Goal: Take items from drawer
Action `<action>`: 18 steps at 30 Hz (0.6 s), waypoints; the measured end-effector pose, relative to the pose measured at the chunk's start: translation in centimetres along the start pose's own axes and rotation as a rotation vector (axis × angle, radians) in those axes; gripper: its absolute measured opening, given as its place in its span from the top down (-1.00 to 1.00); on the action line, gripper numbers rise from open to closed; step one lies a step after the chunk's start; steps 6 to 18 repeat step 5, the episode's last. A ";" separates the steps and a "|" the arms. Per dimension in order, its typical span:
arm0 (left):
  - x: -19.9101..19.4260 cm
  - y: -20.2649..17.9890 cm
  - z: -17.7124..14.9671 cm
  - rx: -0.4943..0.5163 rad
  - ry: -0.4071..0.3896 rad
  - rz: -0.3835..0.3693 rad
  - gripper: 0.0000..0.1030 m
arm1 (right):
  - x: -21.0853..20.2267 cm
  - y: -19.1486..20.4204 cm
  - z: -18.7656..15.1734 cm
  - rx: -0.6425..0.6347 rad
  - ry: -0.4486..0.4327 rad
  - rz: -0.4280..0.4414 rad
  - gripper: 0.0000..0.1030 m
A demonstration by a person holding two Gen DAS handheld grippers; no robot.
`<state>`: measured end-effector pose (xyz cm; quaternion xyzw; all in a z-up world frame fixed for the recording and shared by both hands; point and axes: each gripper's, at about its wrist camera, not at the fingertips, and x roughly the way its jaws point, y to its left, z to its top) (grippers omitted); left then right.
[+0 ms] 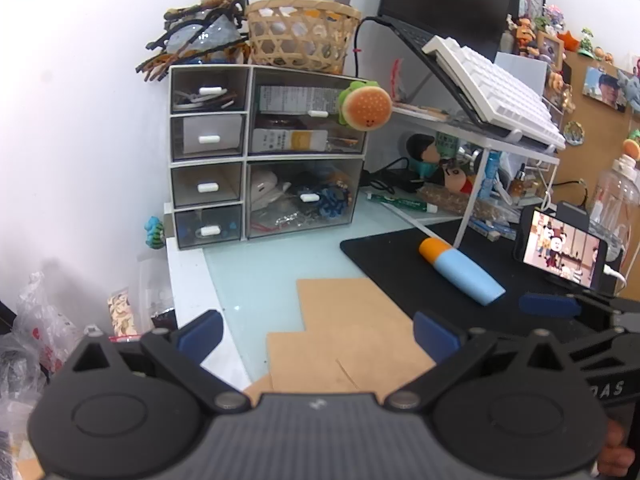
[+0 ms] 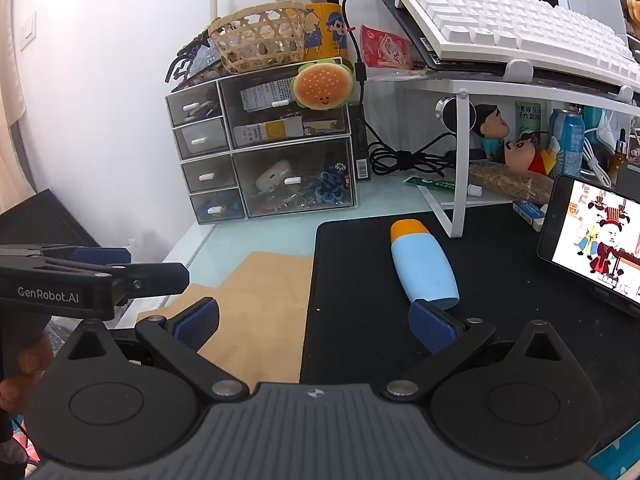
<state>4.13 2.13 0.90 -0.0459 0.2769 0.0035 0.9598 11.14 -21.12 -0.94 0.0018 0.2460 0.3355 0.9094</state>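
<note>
All drawers on the organizer (image 1: pixel 264 156) look shut; nothing grabbed. My left gripper (image 1: pixel 316 334) and right gripper (image 2: pixel 316 322) fingers apart, empty.

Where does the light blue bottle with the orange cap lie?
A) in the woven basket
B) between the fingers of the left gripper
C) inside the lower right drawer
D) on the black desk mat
D: the light blue bottle lies flat on the black desk mat, held by no gripper.
</note>
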 end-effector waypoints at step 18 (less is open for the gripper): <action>0.3 -0.2 0.0 -0.001 0.002 0.000 -0.99 | 0.0 -0.2 0.0 0.006 0.001 0.003 -1.00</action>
